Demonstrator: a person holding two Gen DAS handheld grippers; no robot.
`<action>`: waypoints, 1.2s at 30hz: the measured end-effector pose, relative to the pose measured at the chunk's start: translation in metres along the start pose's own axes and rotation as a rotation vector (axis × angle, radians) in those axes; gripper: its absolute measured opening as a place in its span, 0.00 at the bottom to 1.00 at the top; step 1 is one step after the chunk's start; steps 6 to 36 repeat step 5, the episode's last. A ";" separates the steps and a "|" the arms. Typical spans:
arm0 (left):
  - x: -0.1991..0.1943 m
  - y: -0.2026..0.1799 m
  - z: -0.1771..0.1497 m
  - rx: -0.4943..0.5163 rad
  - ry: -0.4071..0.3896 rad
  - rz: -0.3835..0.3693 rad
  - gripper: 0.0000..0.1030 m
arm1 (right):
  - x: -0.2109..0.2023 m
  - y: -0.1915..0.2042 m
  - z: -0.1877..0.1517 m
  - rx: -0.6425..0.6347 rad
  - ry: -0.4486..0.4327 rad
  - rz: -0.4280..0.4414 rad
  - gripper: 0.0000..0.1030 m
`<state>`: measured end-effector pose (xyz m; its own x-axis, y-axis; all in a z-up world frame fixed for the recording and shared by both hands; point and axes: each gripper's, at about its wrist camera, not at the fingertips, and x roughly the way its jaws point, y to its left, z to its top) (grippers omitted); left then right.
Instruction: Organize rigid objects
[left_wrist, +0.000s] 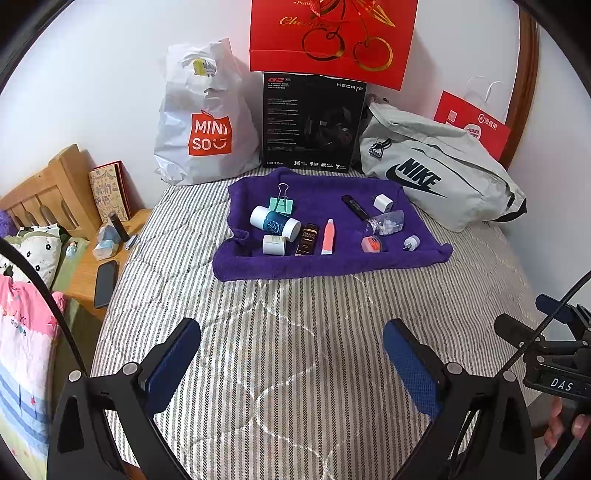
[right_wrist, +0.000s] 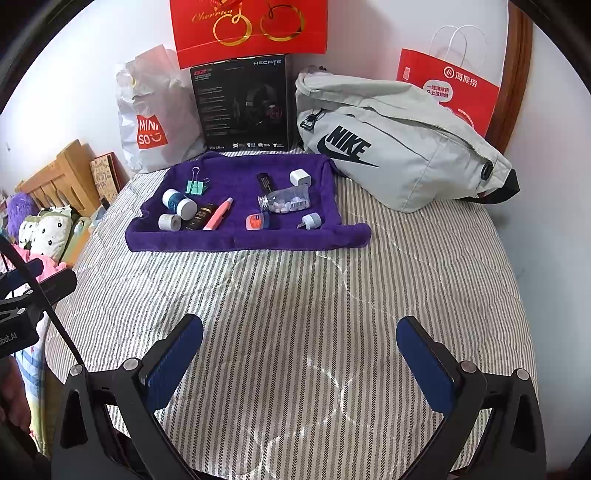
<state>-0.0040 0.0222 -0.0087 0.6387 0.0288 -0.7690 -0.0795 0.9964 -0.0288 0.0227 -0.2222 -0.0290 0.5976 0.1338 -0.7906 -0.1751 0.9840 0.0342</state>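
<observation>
In the left wrist view, the left gripper (left_wrist: 291, 363) hung over the bed (left_wrist: 295, 314), jaws wide and empty; small items lay on the far purple towel (left_wrist: 325, 258). In the right wrist view, the right gripper (right_wrist: 299, 365) gaped likewise, empty. Whether sorting was starting or done was unclear.

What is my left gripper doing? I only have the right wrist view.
Observer: The left gripper hovers over the striped bedcover, fingers apart, holding nothing.
Operator: Anything beside the bed on the left?
Observer: A dark phone lies on the wooden nightstand.
Operator: Can you see what holds the right gripper?
Observer: Part of a hand shows under its body, at the left wrist view's right edge.
</observation>
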 end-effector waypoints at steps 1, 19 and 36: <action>0.000 0.000 0.000 0.000 0.000 0.000 0.97 | 0.000 0.000 0.000 0.000 0.001 0.000 1.00; 0.000 0.000 0.000 0.001 -0.012 0.000 0.97 | 0.003 0.002 0.000 -0.004 0.008 -0.001 1.00; 0.000 0.000 0.000 0.001 -0.012 0.000 0.97 | 0.003 0.002 0.000 -0.004 0.008 -0.001 1.00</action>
